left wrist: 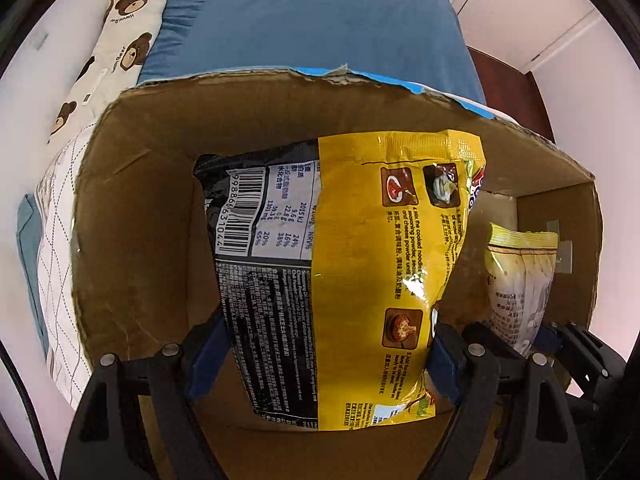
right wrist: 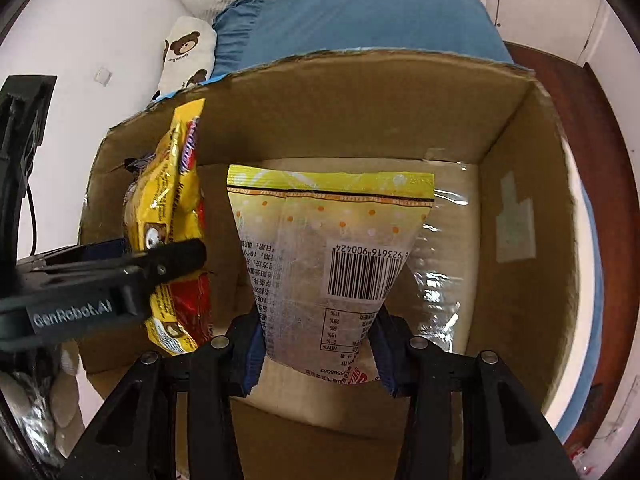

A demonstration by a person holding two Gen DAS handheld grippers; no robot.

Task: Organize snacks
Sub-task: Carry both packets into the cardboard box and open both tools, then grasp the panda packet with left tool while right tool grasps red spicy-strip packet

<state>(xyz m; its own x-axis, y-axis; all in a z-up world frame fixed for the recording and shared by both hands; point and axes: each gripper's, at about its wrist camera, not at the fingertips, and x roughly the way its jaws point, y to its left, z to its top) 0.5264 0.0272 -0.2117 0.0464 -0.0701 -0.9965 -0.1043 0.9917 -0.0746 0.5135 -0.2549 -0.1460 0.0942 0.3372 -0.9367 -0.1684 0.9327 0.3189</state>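
Note:
My left gripper [left wrist: 320, 356] is shut on a yellow and black noodle packet [left wrist: 344, 264] and holds it upright inside an open cardboard box [left wrist: 132, 216]. My right gripper [right wrist: 318, 344] is shut on a pale yellow snack bag [right wrist: 332, 252] with a barcode, also inside the box [right wrist: 520, 184]. In the left wrist view the pale bag [left wrist: 520, 276] hangs at the right. In the right wrist view the noodle packet [right wrist: 172, 216] and the left gripper [right wrist: 120, 276] are at the left.
The box sits on a bed with a blue pillow [left wrist: 312, 20] behind it and a bear-print cushion [left wrist: 120, 40] at the left. A white wall and cupboard doors [left wrist: 540, 20] stand at the right. A dark wooden bed frame [right wrist: 592, 160] runs along the right.

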